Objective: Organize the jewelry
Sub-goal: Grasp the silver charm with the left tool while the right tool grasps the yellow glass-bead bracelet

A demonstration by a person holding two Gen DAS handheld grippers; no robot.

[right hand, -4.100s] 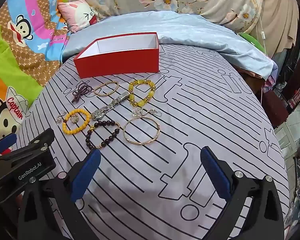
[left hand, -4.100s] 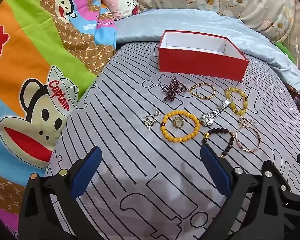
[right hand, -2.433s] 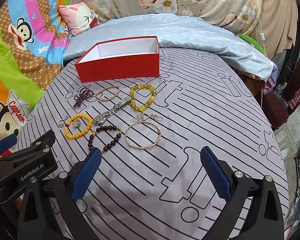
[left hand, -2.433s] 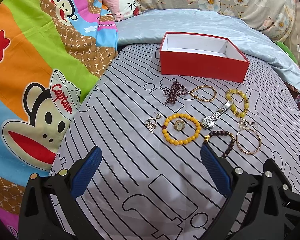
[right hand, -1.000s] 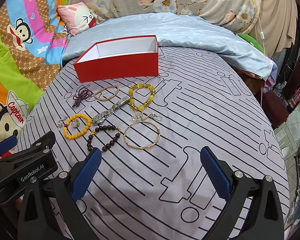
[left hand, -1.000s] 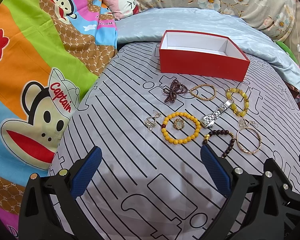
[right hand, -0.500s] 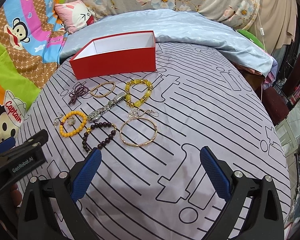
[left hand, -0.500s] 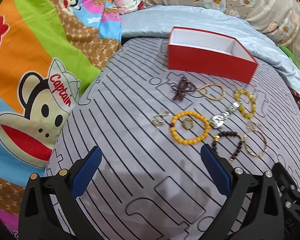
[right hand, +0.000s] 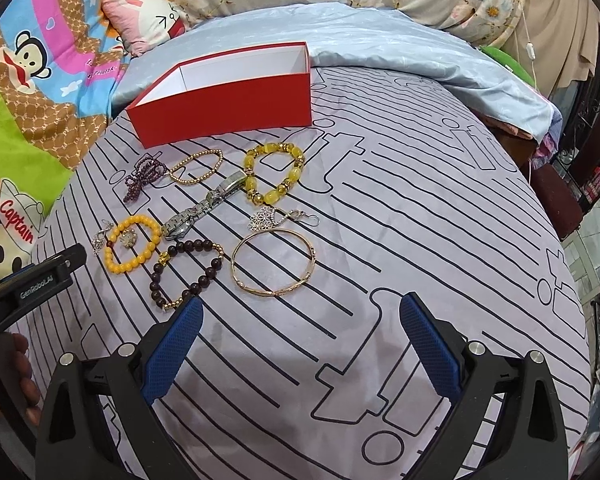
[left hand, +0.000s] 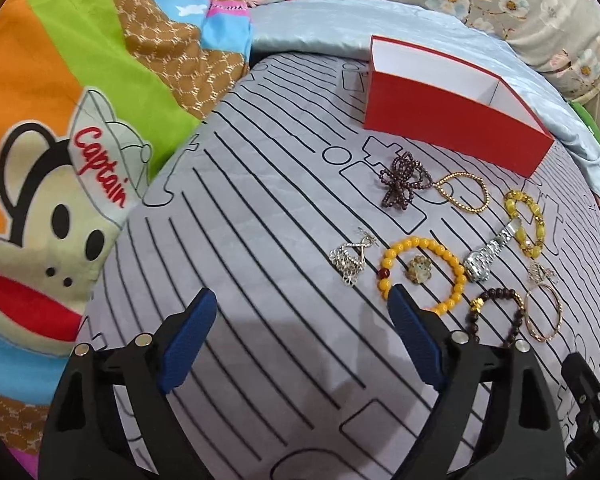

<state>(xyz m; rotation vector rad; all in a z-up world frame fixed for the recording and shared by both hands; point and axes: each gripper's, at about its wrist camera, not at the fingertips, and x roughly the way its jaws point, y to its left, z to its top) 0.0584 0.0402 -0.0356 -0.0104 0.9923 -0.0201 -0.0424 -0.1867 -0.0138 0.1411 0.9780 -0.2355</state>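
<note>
The jewelry lies spread on a grey bedsheet point(right hand: 380, 208) printed with black lines, just in front of an open red box point(right hand: 224, 92) with a white inside. Nearest the box sit a dark purple beaded piece point(left hand: 404, 180) and a thin gold bead bracelet point(left hand: 462, 192), touching each other, with a chunky yellow stone bracelet point(right hand: 272, 178) to their right. A silver watch point(right hand: 204, 210) runs diagonally below them, one end reaching the yellow stone bracelet. Lower down are a yellow bead bracelet point(left hand: 420, 272) with a small flower-shaped piece point(left hand: 418, 270) lying inside its ring, a silver filigree earring point(left hand: 350, 256) just to its left, a dark brown bead bracelet point(right hand: 184, 270), a gold bangle point(right hand: 274, 262) and a silver flower charm point(right hand: 266, 218) touching the bangle's far edge.

The left gripper point(left hand: 300, 336) hangs over bare sheet, its jaws wide but closing, nothing between them — its right finger point(left hand: 414, 336) overlaps the near edge of the yellow bead bracelet in the left wrist view. The right gripper point(right hand: 300, 340) is spread wide over empty sheet, just short of the bangle and the brown beads, holding nothing. A hand point(right hand: 8, 384) grips the left tool at the right wrist view's lower left. A cartoon monkey blanket point(left hand: 60, 160) lies to the left, and a pale blue quilt point(right hand: 380, 36) behind the box.
</note>
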